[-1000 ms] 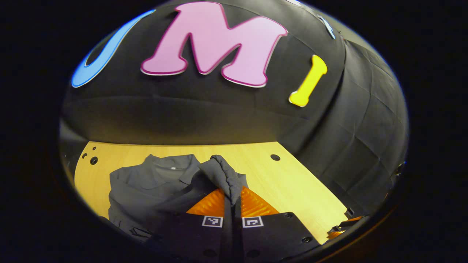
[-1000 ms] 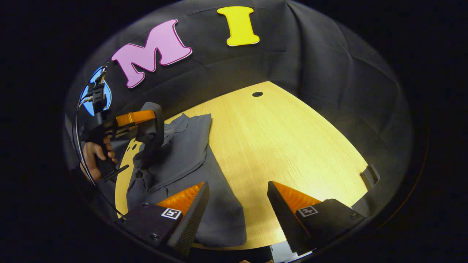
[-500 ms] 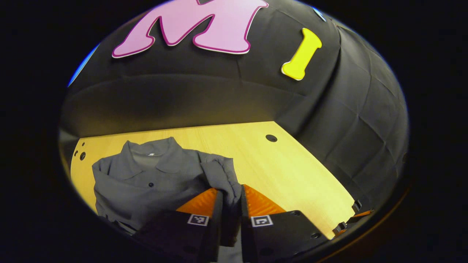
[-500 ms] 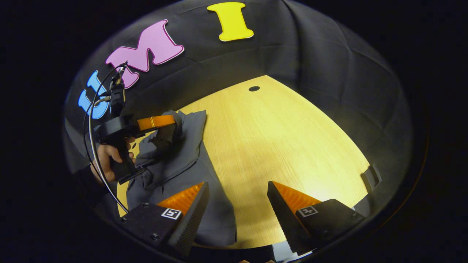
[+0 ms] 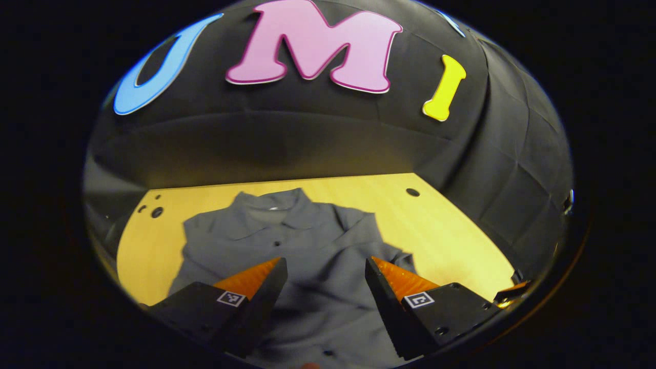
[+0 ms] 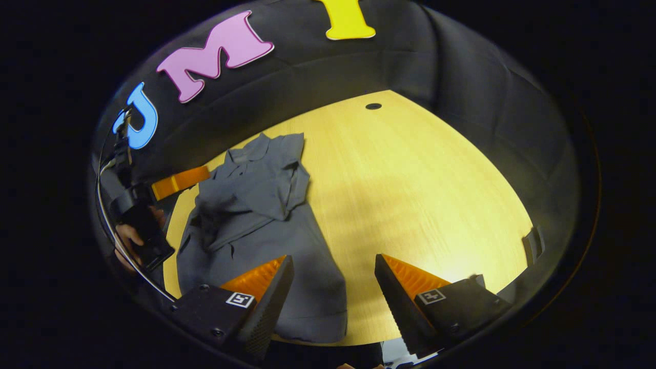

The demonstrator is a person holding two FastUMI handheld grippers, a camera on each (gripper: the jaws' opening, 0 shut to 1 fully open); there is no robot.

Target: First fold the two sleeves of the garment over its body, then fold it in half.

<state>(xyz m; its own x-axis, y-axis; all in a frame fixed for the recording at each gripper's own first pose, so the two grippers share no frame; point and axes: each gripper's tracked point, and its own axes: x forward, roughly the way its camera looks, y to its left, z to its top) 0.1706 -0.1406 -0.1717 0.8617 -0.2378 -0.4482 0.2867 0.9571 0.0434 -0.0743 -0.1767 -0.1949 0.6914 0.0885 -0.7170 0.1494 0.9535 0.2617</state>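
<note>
**Sleeve let go, left jaws spread**

Released since half a second ago, the sleeve (image 6: 287, 179) now lies folded across the grey shirt (image 5: 307, 246). Left gripper (image 5: 324, 277) hovers over the shirt, jaws apart and empty. Right gripper (image 6: 333, 287) also has its jaws wide apart, above the shirt's hem. Shirt lies collar-away on the wooden worktop (image 6: 410, 195).

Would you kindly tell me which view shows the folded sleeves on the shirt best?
The right gripper view: both sleeves lie crossed over the shirt, seen whole. The left gripper view shows its collar and chest, partly behind the open left gripper.
</note>
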